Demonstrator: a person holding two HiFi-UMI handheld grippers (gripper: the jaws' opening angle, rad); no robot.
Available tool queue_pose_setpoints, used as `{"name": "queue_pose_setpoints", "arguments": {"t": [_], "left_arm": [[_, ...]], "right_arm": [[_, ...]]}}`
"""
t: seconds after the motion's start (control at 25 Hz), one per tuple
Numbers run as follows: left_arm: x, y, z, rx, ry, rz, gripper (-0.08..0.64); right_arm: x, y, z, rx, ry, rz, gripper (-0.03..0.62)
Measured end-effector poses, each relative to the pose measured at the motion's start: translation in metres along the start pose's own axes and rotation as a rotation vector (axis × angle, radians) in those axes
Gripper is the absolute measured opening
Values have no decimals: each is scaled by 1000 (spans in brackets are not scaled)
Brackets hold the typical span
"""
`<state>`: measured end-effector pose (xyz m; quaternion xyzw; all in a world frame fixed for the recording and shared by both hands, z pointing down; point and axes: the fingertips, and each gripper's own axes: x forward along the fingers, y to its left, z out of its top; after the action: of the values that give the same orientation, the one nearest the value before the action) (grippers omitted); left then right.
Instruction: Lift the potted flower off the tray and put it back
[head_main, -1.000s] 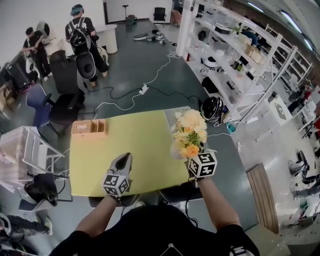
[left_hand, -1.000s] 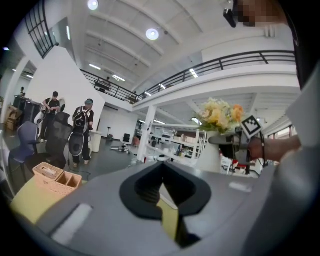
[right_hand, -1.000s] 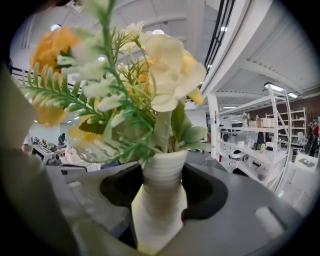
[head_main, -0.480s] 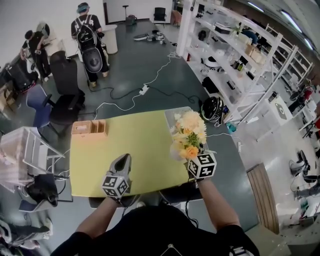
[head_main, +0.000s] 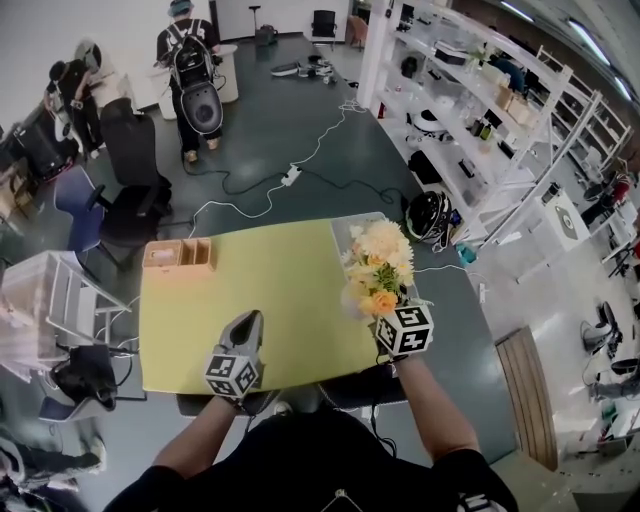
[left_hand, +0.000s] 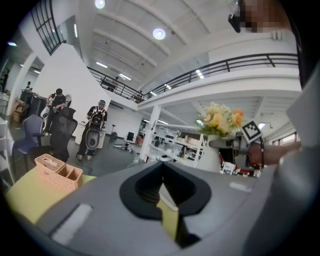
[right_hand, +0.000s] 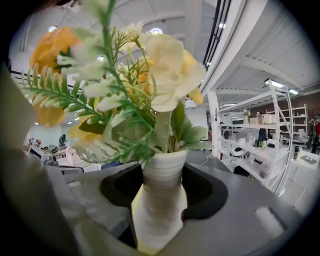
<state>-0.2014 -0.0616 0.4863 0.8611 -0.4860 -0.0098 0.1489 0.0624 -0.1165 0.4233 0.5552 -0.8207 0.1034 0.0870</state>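
Observation:
The potted flower is a bunch of cream, yellow and orange blooms (head_main: 378, 265) in a white ribbed pot (right_hand: 159, 200). My right gripper (head_main: 388, 303) is shut on the pot and holds it upright above the right side of the yellow table (head_main: 270, 290). In the right gripper view the jaws press on both sides of the pot, with the blooms (right_hand: 150, 75) filling the view above. A pale tray (head_main: 345, 230) lies at the table's far right corner, partly hidden by the blooms. My left gripper (head_main: 249, 320) hovers shut and empty over the table's near edge. From the left gripper (left_hand: 161, 176) the flower (left_hand: 220, 119) shows to the right.
A wicker box with compartments (head_main: 180, 255) stands at the table's far left corner. Past the table are a black office chair (head_main: 130, 180), cables on the floor, a helmet (head_main: 428, 215) and white shelving (head_main: 480, 110) on the right. People stand at the back left.
Both grippers and the flower have kept still. A person with a backpack in the background has walked farther off.

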Motion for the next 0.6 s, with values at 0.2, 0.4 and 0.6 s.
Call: {"name": "queue_pose_setpoints", "arguments": {"t": [0.2, 0.4, 0.6], "left_arm": [[12, 1, -9, -5, 17, 15, 8], [31, 1, -21, -8, 41, 30, 8], [48, 5, -36, -16, 70, 37, 8]], "right_arm": [[18, -16, -1, -6, 0, 1, 242], [43, -41, -5, -5, 0, 2, 242], [69, -59, -10, -3, 4, 5, 242]]}}
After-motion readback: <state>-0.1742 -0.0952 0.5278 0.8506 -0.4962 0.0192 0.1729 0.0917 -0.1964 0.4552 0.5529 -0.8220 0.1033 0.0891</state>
